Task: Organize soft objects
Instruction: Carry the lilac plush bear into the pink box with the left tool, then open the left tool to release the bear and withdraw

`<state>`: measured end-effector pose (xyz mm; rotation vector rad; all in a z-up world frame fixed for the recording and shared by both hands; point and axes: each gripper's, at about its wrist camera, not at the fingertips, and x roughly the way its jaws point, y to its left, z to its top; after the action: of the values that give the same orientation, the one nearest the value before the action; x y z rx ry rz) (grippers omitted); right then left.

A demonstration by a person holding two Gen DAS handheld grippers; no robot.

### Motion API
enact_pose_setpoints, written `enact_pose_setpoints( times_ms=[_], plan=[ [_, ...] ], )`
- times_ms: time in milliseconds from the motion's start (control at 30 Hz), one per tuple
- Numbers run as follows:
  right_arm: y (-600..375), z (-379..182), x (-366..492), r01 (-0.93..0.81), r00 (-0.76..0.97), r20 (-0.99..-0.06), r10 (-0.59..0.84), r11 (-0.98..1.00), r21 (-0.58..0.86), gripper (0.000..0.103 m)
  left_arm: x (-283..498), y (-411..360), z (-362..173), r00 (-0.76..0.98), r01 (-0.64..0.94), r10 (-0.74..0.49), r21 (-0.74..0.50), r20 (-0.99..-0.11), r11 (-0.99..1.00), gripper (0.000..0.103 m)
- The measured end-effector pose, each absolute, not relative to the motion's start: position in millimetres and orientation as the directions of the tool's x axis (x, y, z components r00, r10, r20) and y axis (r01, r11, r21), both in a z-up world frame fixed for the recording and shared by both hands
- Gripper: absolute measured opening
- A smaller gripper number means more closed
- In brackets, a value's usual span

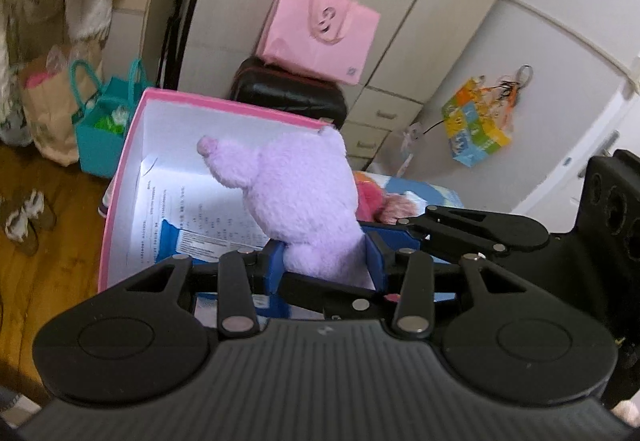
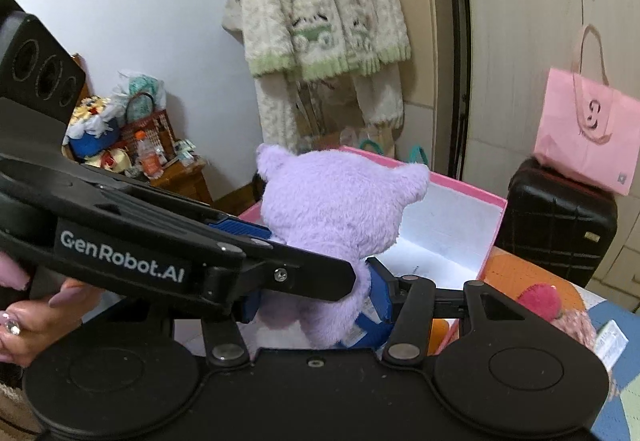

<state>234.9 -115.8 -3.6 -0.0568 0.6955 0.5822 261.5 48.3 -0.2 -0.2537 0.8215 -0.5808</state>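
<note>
The left wrist view shows a teal bag (image 1: 105,129) on the wooden floor (image 1: 48,273) at far left, then the pink-rimmed box (image 1: 120,201) with printed sheets (image 1: 192,217) lying inside. The left gripper (image 1: 326,261) pinches the lower body of the purple plush toy (image 1: 300,193) between its blue pads (image 1: 276,269); the toy sits above the box's right portion, one limb raised to the left. Only this view shows the multicoloured bag (image 1: 476,121) hanging at right.

The right wrist view shows a hand (image 2: 36,317) at lower left and the left gripper crossing in from that side. The right gripper (image 2: 320,301) also pinches the toy's lower body, seen from behind. Only this view shows the cluttered side table (image 2: 180,173), the hanging cardigan (image 2: 320,13) and a red plush (image 2: 540,301) beside the box. The pink paper bag (image 2: 588,137) on the black suitcase (image 2: 556,225) appears in both views.
</note>
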Motion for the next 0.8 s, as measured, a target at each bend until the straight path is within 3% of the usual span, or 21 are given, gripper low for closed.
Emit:
enact_pose_setpoints(
  times_ms=[300,700,800],
  plan=[
    [-94,-35,283,-0.516,0.556,-0.728,0.401,0.853,0.075,0.057,318,57,-40,0.456,0.287,-0.584,-0.511,-0.671,0.810,0.041],
    [-78,-47,322,-0.601,0.496,-0.814,0.303,0.796,-0.070,0.057,343,50,-57,0.440,0.196,-0.555,-0.528,-0.706,0.826,0.040],
    [-74,-53,326,-0.640,0.480,-0.833,0.274,0.759,-0.119,0.061,342,49,-60,0.455,0.164,-0.515,-0.500,-0.727,0.851,0.044]
  ],
)
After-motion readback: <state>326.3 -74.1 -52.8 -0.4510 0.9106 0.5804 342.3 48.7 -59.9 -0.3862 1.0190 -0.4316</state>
